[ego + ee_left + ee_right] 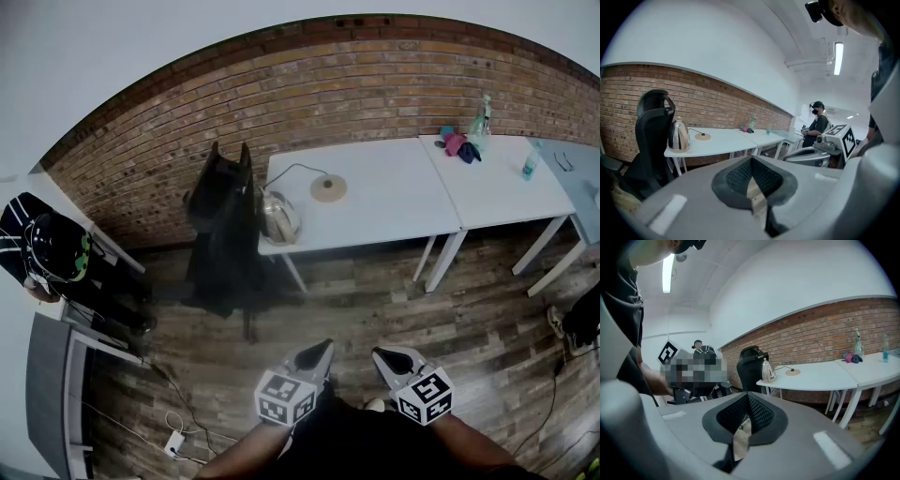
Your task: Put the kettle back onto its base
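I am standing well off the table [394,202], left gripper [322,349] and right gripper [382,357] both closed and empty. The kettle [279,217] is sitting at the table's corner, near the base [328,188]. I am judging it rigid, slick, and best taken by the handle.

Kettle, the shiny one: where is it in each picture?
Head view: the kettle is left of the middle, at the left end of the white table, next to the black chair.
Left gripper view: kettle at far left, on the table's corner.
Right gripper view: kettle near the middle, on the table's left end.
Shared landmark: the round base, just right of the kettle in all three.
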Demonstrator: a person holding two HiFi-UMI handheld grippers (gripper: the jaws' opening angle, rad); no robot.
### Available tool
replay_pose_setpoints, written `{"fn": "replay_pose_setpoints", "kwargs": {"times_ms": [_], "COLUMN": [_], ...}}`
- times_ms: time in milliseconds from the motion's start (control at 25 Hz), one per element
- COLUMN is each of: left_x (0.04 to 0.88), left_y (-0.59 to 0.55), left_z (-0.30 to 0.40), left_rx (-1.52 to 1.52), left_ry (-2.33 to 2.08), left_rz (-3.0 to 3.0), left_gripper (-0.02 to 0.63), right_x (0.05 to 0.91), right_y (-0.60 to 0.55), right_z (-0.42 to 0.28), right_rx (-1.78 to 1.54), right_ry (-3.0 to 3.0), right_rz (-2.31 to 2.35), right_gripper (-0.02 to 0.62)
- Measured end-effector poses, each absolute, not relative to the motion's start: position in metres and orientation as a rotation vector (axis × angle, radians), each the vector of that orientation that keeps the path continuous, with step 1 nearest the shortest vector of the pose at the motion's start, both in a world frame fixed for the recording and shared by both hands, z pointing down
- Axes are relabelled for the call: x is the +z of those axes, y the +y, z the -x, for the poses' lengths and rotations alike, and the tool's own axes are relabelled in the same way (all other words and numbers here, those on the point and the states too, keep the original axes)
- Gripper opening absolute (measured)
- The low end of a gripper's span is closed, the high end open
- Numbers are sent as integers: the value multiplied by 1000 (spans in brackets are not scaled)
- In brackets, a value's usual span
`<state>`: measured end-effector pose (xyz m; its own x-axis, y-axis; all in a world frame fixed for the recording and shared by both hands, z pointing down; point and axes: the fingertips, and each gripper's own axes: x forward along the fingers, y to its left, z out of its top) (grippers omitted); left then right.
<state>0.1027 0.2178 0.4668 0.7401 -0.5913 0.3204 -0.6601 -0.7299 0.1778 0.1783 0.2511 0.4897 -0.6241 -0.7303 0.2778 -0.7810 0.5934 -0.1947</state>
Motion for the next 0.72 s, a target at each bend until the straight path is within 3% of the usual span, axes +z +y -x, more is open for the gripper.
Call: {"fn": "replay_pose_setpoints", "kwargs": {"times_ms": [720], "left_x": [465], "left_y": [217], "left_z": [-97], "left_rx": [342], "left_ry": [-999], "left_rz": [-2656], "left_gripper": [0], "right_x": [477], "right_y": [247], "right_z": [-174], "right_rx": [410], "right_ry": [-2689], "right_rz": [-1288], "right_gripper": [28]}}
